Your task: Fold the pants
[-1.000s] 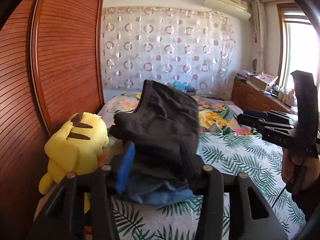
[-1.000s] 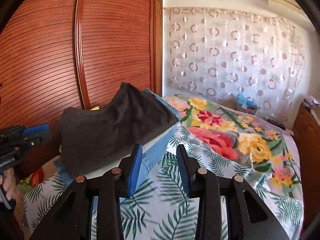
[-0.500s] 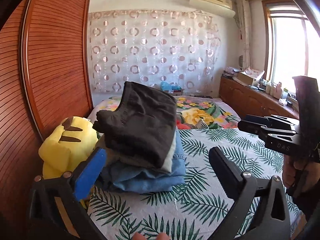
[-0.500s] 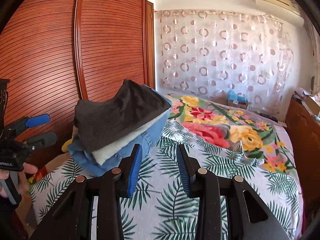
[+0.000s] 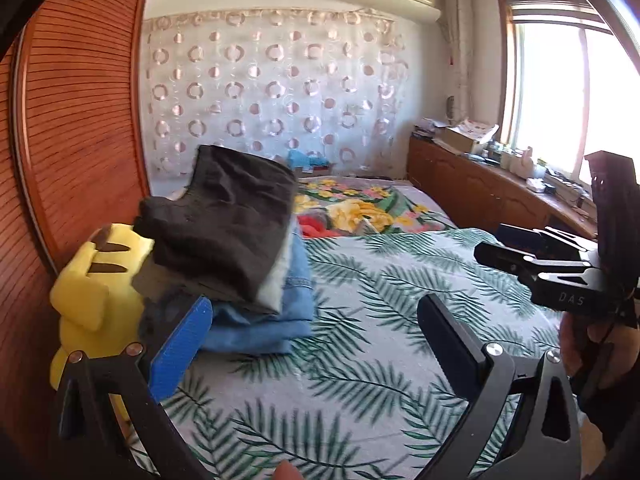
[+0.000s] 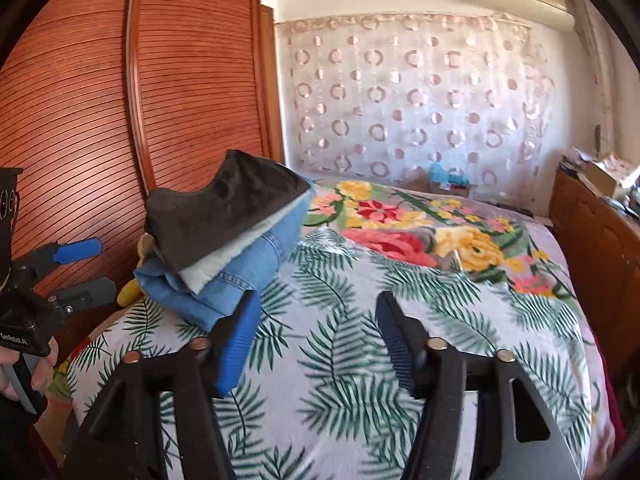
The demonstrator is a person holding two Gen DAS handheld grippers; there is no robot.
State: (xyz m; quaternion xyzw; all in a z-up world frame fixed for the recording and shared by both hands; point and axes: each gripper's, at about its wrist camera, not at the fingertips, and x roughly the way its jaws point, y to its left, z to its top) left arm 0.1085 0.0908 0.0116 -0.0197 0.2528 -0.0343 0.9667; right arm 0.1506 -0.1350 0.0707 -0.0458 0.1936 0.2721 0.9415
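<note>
A second ago my left claw (image 5: 312, 332) was clamped on the black pants (image 5: 224, 224); now its jaws stand fully spread with nothing between them, pulled back from the stack. My right claw (image 6: 316, 320) was narrow before; its jaws are opening now, and only bedspread shows between them. It has also backed away from the pile.

The black pants lie folded on top of the stack, over a white layer (image 6: 224, 260) and folded blue jeans (image 5: 272, 320). The stack sits at the left side of the bed (image 5: 400, 300), next to the wooden wardrobe (image 5: 80, 120). A yellow plush toy (image 5: 96, 292) touches the stack on its left side.

The stack's near edge lies just beyond my left claw's blue pad. The leaf-print bedspread to the right of the stack is open surface, running to the wooden cabinet (image 6: 592, 240) along the far right edge. The floral blanket (image 6: 400, 232) covers the far half of the bed.
</note>
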